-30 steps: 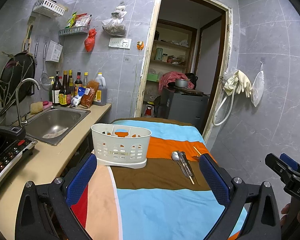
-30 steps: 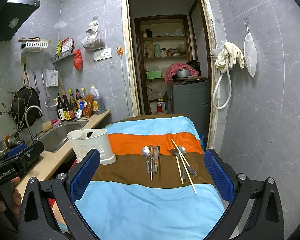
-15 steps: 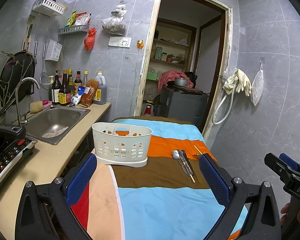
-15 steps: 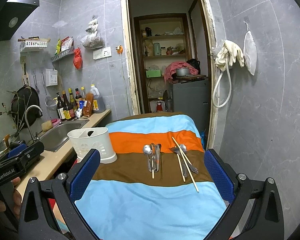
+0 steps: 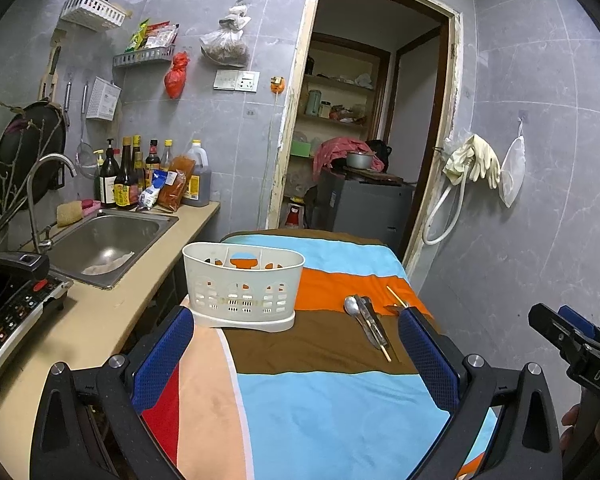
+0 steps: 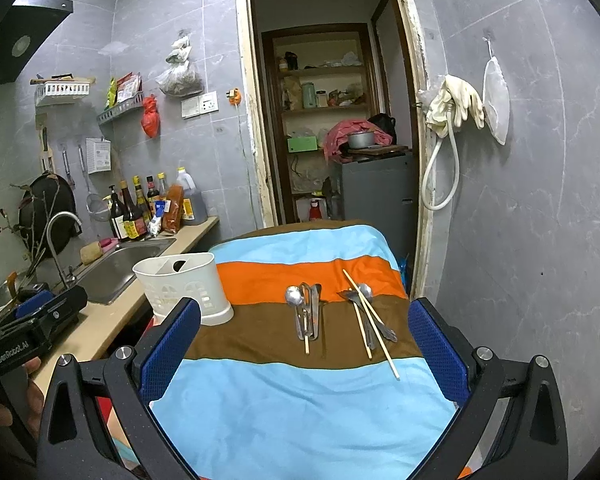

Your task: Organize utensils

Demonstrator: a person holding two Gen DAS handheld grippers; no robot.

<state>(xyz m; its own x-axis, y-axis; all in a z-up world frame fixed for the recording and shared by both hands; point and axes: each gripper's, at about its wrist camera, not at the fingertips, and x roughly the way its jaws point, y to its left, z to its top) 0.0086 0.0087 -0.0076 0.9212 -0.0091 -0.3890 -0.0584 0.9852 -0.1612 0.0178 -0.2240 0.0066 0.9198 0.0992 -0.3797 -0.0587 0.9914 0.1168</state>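
Note:
A white slotted utensil caddy (image 5: 242,286) (image 6: 184,290) stands at the left edge of a striped cloth-covered table (image 6: 300,400). On the brown stripe lie two heaps: a spoon with other cutlery and a chopstick (image 6: 306,312) (image 5: 366,320), and to its right a fork, a spoon and two chopsticks (image 6: 368,320). My left gripper (image 5: 300,354) is open, held back from the caddy, nothing between its fingers. My right gripper (image 6: 304,346) is open too, short of the cutlery heaps.
A counter on the left holds a steel sink (image 5: 104,240), a tap (image 5: 40,196), sauce bottles (image 5: 140,176) and an induction cooker (image 5: 8,304). Behind the table is a doorway with a grey cabinet (image 6: 376,188). A tiled wall (image 6: 520,200) runs close on the right.
Both views have tilted slightly upward; the table and cutlery sit a little lower in the frames. Nothing was picked up or let go.

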